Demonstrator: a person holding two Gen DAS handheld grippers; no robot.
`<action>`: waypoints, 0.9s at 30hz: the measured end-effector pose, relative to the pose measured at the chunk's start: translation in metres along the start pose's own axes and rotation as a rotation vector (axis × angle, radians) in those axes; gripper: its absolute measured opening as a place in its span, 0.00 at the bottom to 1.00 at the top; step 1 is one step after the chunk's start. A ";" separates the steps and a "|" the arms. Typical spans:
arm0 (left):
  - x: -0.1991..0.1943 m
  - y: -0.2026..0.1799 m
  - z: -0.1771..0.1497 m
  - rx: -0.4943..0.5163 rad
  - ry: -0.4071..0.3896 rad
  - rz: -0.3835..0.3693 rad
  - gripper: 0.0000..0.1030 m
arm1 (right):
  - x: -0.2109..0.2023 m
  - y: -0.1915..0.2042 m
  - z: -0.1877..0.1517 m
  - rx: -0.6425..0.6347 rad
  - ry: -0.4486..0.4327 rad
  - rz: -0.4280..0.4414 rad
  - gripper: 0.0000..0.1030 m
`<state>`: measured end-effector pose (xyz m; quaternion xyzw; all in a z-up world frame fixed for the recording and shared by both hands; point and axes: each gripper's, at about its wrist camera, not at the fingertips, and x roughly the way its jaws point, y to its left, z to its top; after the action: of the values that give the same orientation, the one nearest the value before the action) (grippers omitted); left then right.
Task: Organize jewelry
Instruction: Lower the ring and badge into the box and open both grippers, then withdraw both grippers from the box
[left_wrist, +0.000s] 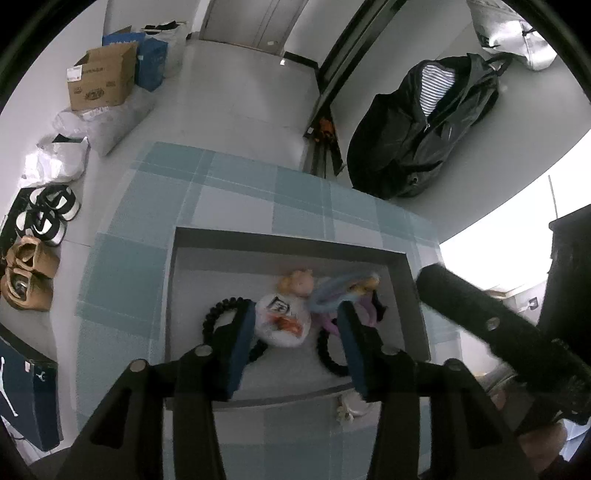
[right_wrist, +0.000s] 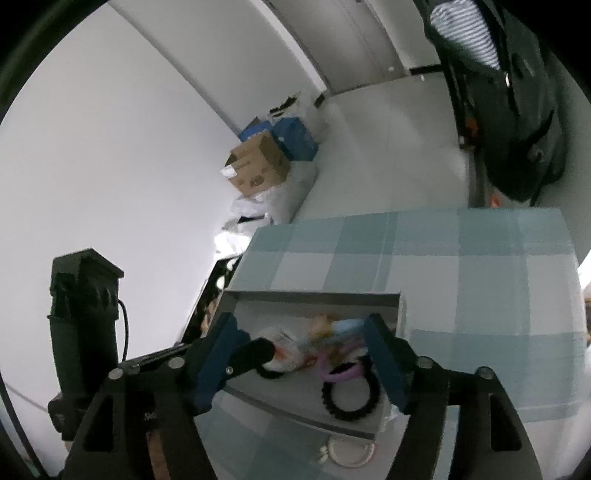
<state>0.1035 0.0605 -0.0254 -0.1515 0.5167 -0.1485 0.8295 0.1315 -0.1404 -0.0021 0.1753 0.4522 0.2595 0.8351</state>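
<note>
I'm running both grippers over a shallow grey rectangular tray (left_wrist: 400, 266) sitting on a blue-and-white checked tablecloth (left_wrist: 236, 192); everything is dumped in the tray, so I judge it's the collection spot and the sorting isn't finished. Left gripper (left_wrist: 297, 347): fingers spread, nothing pinched, pads clear of everything. Right between its fingers sits a small clear plastic pouch with a printed label and orange bits inside (left_wrist: 282, 319), lined up for a grab, I'd guess. A black beaded elastic bracelet (left_wrist: 218, 314) loops out past the left finger; a second black beaded ring (left_wrist: 328, 354) lies against the inner side of the right finger. Just ahead of the fingertips: a yellowish fuzzy piece (left_wrist: 297, 282), a pale blue fabric piece (left_wrist: 340, 291), and a lilac plastic ring (left_wrist: 328, 325). Right gripper (right_wrist: 303, 354): fingers spread wide, empty, hanging over the same heap; blurred there, so detail is poor. A small white round dish-like thing (right_wrist: 349, 452) lies on the cloth outside the tray, behind the fingers; I can't tell what it is.
</note>
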 end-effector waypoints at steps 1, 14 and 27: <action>-0.001 0.000 -0.001 0.002 -0.004 0.002 0.48 | -0.003 0.001 0.000 -0.004 -0.010 0.006 0.72; -0.009 0.005 -0.010 -0.006 -0.024 0.017 0.49 | -0.029 -0.008 0.002 0.018 -0.098 -0.007 0.83; -0.019 -0.009 -0.028 0.054 -0.058 0.057 0.49 | -0.043 -0.016 -0.013 0.005 -0.109 -0.058 0.95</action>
<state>0.0700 0.0573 -0.0182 -0.1184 0.4922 -0.1340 0.8519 0.1055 -0.1783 0.0110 0.1780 0.4117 0.2242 0.8652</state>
